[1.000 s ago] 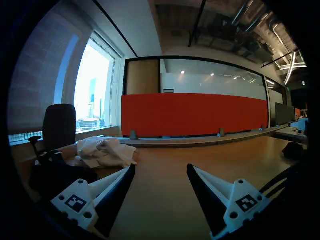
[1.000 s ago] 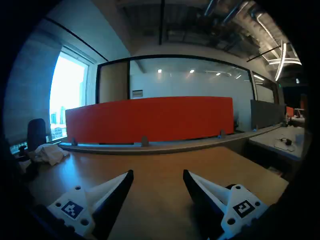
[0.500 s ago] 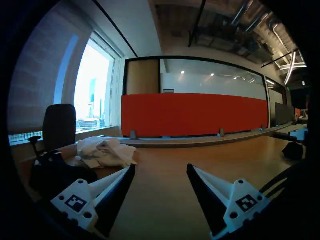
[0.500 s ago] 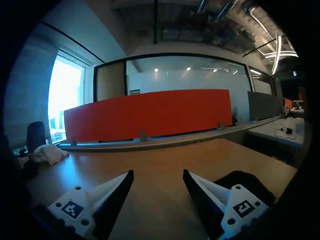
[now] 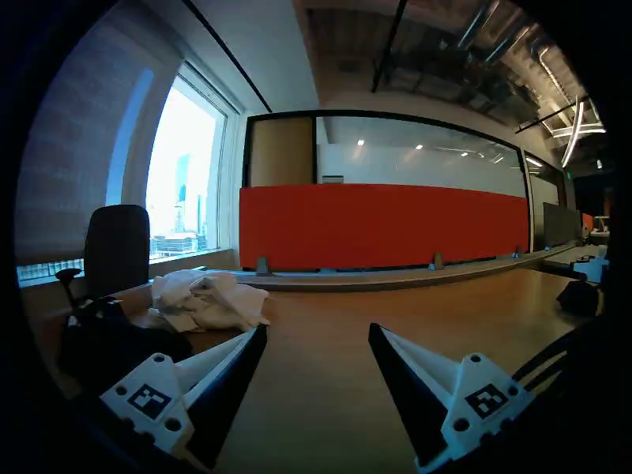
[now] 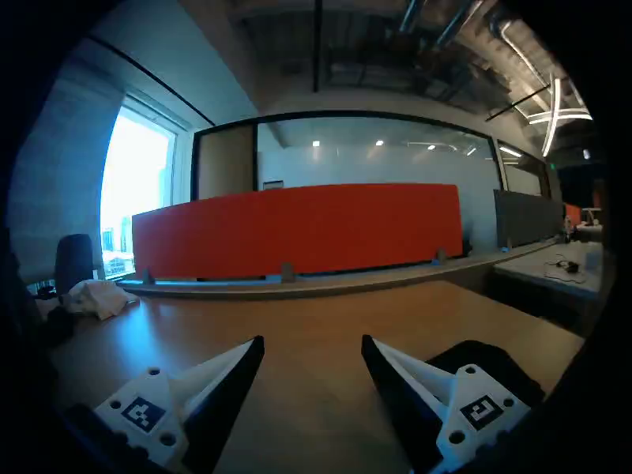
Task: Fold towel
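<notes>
On the table, toward its left side, the towel is being observed lying in a crumpled white heap, unfolded. It is being touched by neither gripper.

The left gripper is being held low over the wood, near the towel but apart from it. Its jaws are being held spread wide, and nothing is being carried between them; bare tabletop is being seen through the gap. In the left gripper view the towel is lying ahead of the left-hand finger and slightly outward from it. A dark shape is being noted beside that finger, in front of the towel; what it is cannot be told. A black chair is standing behind the towel, before a bright window.

The right gripper is likewise being held low over the table, with its jaws wide apart and nothing being gripped. In the right gripper view the towel is being seen well apart from it, far off at the left end of the table. A black object is lying on the table just beside the right-hand finger; contact between them cannot be told.

The far edge of the table is being bounded by a long red partition. A small dark item is being recorded at the right end of the table in the left gripper view.
</notes>
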